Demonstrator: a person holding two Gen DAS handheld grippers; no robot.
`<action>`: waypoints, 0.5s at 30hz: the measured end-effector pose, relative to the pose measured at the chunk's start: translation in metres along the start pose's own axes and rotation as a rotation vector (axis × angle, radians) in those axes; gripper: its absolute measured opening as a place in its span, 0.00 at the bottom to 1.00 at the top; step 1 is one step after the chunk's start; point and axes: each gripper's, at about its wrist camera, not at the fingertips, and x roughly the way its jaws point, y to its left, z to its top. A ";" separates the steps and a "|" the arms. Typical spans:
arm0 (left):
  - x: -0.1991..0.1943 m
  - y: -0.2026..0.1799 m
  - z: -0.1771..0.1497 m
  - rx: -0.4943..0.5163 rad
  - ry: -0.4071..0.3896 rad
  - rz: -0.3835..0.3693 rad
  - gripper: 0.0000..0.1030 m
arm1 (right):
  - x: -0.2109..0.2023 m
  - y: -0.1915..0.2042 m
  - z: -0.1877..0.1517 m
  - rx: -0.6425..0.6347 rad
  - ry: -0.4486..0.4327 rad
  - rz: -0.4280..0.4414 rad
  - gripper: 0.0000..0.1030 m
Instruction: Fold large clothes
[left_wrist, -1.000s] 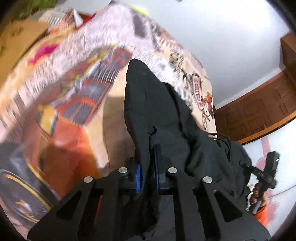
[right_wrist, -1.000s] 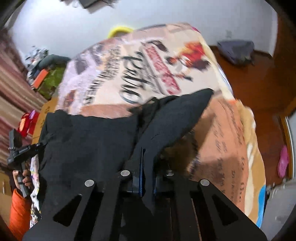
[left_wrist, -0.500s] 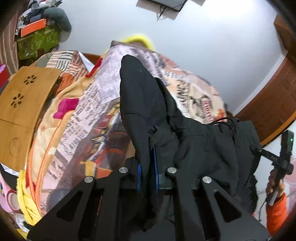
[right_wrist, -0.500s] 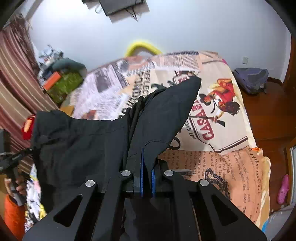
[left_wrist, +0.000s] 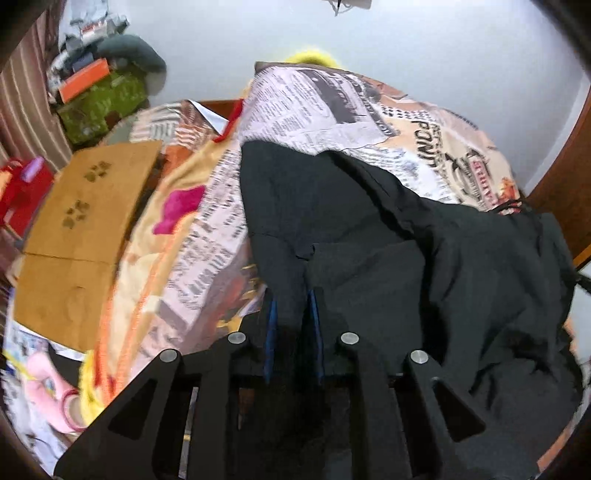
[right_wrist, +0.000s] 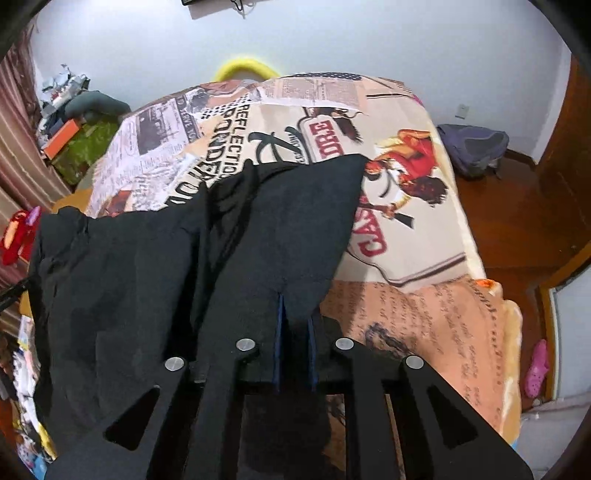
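Black garment (left_wrist: 369, 229), both grippers tilted down — jaws easing apart

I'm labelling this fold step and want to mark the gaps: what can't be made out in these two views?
- Black garment: its type and near hem, left wrist view, hidden under the left gripper.
- Right gripper: whether its jaws still pinch the cloth, right wrist view; fabric covers the gap.
- Bedspread beneath the garment: covered.
- Shelf clutter: blurred.
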 end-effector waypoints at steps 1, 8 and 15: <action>-0.002 0.001 -0.001 0.010 -0.003 0.007 0.15 | -0.005 0.000 -0.002 -0.005 0.006 -0.021 0.11; -0.058 0.001 -0.016 0.036 -0.060 -0.026 0.28 | -0.054 0.002 -0.022 -0.034 -0.016 0.010 0.20; -0.119 0.006 -0.047 0.052 -0.127 -0.029 0.73 | -0.120 0.007 -0.051 -0.102 -0.132 -0.014 0.65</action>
